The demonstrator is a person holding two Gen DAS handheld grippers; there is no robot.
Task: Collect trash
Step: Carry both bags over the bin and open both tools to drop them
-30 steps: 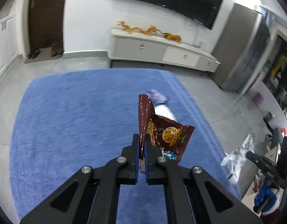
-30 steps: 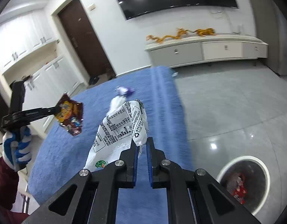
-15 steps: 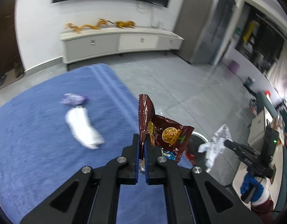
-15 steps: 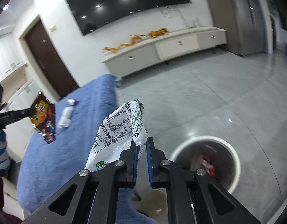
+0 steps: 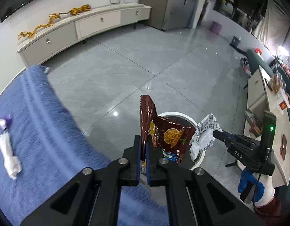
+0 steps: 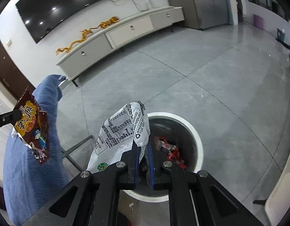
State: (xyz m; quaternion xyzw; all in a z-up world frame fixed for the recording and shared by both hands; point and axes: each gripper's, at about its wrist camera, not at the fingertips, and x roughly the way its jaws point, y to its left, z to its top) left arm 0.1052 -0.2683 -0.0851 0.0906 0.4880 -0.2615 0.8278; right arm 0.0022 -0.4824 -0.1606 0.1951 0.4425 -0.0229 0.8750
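Blue cloth (image 5: 41, 131) has slid off left as both arms swung over to the bin (image 6: 197, 143). Left gripper (image 5: 143, 150) stays clamped on the brown snack bag (image 5: 169, 137), right gripper (image 6: 144, 156) on the white wrapper (image 6: 124, 130), right above the opening. Drop-off looks next; tissue (image 5: 8, 154) is left behind.

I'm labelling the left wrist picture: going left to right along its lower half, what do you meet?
White wrapper on the blue rug → brown snack bag in the left claw → white bag → right claw → blue-gloved hand.
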